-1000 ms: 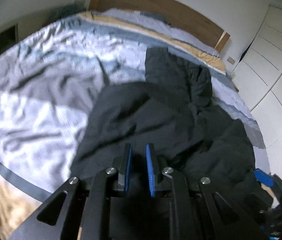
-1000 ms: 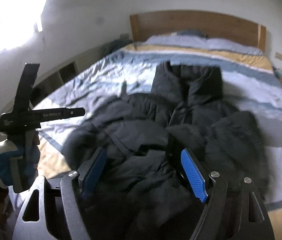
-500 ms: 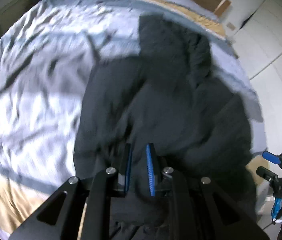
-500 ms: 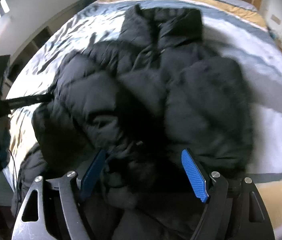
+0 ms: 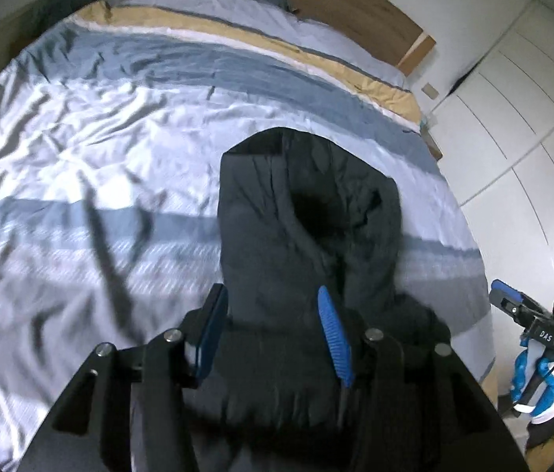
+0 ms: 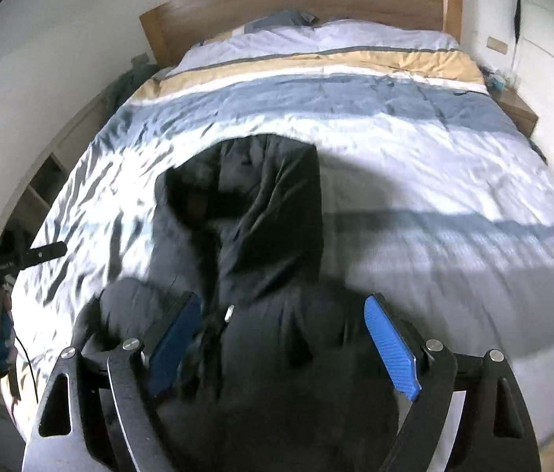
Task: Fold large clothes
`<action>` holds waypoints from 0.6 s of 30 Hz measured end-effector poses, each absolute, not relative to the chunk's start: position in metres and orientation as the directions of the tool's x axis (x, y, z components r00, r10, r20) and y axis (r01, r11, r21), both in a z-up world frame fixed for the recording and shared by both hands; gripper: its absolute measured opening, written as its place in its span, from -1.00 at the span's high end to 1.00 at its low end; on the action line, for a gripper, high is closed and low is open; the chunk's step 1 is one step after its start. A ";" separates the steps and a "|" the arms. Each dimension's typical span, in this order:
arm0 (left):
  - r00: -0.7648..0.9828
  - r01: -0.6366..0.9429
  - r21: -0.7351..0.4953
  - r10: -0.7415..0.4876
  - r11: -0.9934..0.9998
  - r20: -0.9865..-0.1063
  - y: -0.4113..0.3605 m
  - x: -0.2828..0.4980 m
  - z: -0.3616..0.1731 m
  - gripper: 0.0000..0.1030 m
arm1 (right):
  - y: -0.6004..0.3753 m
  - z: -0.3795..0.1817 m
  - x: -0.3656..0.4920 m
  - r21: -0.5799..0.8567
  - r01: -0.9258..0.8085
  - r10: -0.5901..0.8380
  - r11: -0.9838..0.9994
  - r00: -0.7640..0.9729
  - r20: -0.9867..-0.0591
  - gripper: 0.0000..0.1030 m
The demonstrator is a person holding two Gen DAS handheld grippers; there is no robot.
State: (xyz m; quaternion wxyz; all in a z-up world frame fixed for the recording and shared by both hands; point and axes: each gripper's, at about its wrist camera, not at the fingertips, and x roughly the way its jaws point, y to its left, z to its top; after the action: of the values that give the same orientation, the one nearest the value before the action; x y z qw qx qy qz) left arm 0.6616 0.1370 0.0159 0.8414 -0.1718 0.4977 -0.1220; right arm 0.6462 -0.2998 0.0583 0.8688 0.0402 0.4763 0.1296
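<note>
Now both grippers angled down over black jacket, jaws opening

Striped bed, wooden headboard, white wardrobe, white walls.

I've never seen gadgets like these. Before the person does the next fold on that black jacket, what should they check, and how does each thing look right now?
1. Black jacket lies on the bed, not hanging off the far side: ok.
2. Left gripper has let go: ok; its jaws are opening, with jacket fabric between them but not pinched.
3. Right gripper free: ok; its jaws are opening wide over the jacket.
4. Jacket lies flat and smooth: not ok; the collar end is rumpled and bunched.
5. Near hem placed neatly: cannot tell; the grippers hide it.
6. Bare bedspread on both sides for folding: ok.
</note>
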 end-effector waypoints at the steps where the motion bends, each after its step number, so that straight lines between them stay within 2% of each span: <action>1: 0.473 0.018 -0.424 -0.381 0.905 -0.794 0.137 0.679 0.005 0.10 | -0.303 0.051 0.665 0.212 -0.186 0.279 0.959 0.513 -0.812 -0.67; 9: 0.460 -0.121 -0.517 -0.414 0.847 -0.786 0.144 0.772 -0.084 0.10 | -0.298 -0.012 0.779 0.313 -0.158 0.349 0.937 0.489 -0.799 -0.77; 14: 0.470 -0.121 -0.587 -0.475 0.800 -0.744 0.134 0.802 -0.113 0.10 | -0.299 -0.044 0.828 0.410 -0.118 0.414 0.904 0.477 -0.776 -0.79; 18: 0.425 -0.149 -0.592 -0.489 0.792 -0.761 0.119 0.818 -0.137 0.06 | -0.292 -0.065 0.857 0.447 -0.101 0.442 0.889 0.449 -0.777 -0.80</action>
State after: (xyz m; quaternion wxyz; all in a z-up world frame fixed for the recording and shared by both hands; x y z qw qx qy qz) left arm 0.8181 0.1194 -0.1370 0.7877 -0.3038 0.5250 -0.1080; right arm 0.8568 -0.2918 -0.0653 0.8338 0.1704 0.4991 0.1629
